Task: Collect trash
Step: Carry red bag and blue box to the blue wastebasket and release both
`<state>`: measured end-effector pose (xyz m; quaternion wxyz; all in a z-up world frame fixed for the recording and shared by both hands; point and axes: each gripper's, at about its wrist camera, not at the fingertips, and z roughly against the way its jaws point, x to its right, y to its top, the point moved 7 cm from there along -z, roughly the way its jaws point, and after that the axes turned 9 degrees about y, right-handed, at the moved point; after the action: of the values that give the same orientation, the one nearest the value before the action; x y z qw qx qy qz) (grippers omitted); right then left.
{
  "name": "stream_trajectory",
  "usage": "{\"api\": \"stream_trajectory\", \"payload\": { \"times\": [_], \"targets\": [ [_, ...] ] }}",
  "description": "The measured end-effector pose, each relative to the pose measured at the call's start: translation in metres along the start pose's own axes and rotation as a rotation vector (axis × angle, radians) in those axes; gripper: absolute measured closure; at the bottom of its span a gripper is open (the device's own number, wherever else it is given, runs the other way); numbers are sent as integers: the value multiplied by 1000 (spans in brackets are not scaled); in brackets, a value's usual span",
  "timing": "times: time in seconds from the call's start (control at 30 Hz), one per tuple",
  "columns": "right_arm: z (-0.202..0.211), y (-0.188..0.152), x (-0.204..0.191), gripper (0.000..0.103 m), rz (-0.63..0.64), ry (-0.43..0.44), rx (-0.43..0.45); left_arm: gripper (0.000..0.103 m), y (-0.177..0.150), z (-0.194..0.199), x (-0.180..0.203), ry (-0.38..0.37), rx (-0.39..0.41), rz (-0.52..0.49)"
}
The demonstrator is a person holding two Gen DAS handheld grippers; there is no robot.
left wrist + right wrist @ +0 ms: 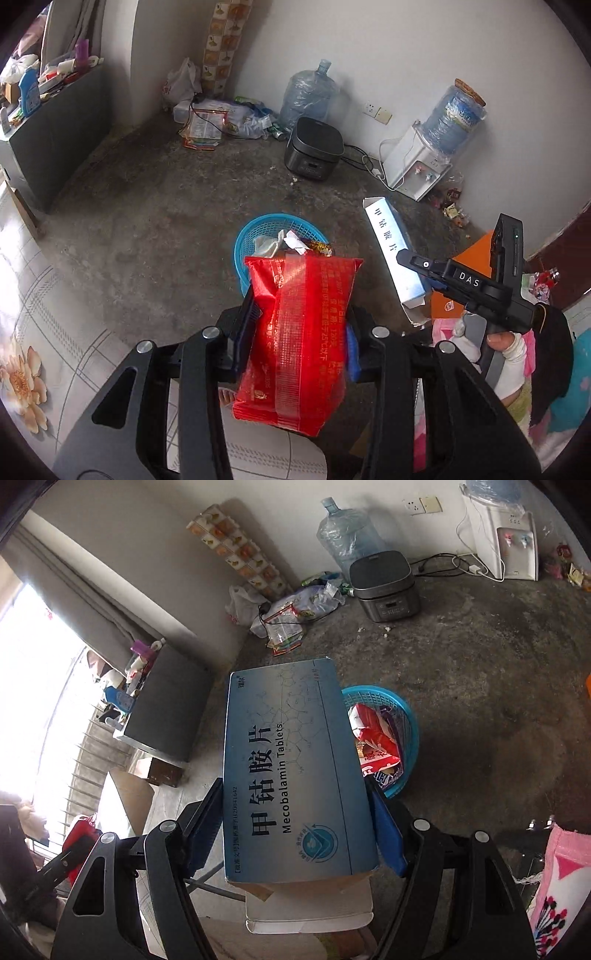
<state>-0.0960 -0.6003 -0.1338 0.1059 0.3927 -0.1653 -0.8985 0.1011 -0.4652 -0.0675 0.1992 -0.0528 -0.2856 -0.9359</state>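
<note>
A red snack packet (299, 339) was clamped between the fingers of the left gripper (295, 343), held above the concrete floor (155, 229) just short of the blue basket (258, 225), which already held wrappers. A blue medicine box (291, 775), its near flap open, was gripped by the right gripper (295, 834) beside the same basket (406, 716)

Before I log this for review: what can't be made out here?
- Basket contents: left view, red packet covers most; right view, blue box covers part.
- Box's open end: right view, behind the box itself.
- Packet's print: too small.
</note>
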Motion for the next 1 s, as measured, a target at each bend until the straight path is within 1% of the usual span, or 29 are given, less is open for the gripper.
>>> {"api": "stream_trajectory", "payload": {
  "times": [0.07, 0.17, 0.23, 0.27, 0.3, 0.33, 0.37, 0.4, 0.47, 0.53, 0.6, 0.73, 0.83, 0.9, 1.0],
  "targets": [
    [-24, 12, 17, 32, -30, -12, -30, 65, 15, -39, 8, -6, -43, 7],
    [-57, 28, 38, 32, -62, -28, -60, 64, 35, -98, 22, -51, -108, 23],
    [-80, 41, 54, 31, -89, -45, -71, 61, 46, -138, 27, -48, -139, 34],
    [-92, 47, 61, 31, -99, -51, -76, 57, 52, -159, 31, -48, -152, 36],
    [-105, 52, 67, 30, -104, -51, -80, 48, 57, -178, 31, -51, -159, 44],
    [-120, 56, 72, 29, -106, -46, -90, 37, 61, -195, 28, -30, -158, 51],
    [-135, 58, 80, 26, -108, -39, -106, 36, 65, -210, 24, -2, -155, 59],
    [-151, 59, 89, 24, -112, -59, -122, 35, 65, -221, 19, 8, -155, 79],
    [-180, 55, 105, 23, -109, -110, -161, 35, 65, -234, 8, -1, -178, 136],
    [-199, 50, 119, 23, -125, -144, -187, 35, 63, -232, -5, -24, -185, 191],
    [-204, 47, 125, 23, -150, -128, -177, 35, 64, -224, -15, -35, -176, 201],
    [-193, 47, 122, 24, -165, -93, -121, 35, 76, -188, -35, -25, -101, 211],
    [-174, 48, 112, 23, -160, -76, -76, 35, 84, -150, -43, -18, -37, 219],
    [-157, 49, 102, 24, -136, -66, -42, 35, 88, -119, -44, -18, 9, 203],
    [-127, 51, 80, 23, -82, -62, 13, 35, 85, -63, -42, -22, 75, 168]
  ]
}}
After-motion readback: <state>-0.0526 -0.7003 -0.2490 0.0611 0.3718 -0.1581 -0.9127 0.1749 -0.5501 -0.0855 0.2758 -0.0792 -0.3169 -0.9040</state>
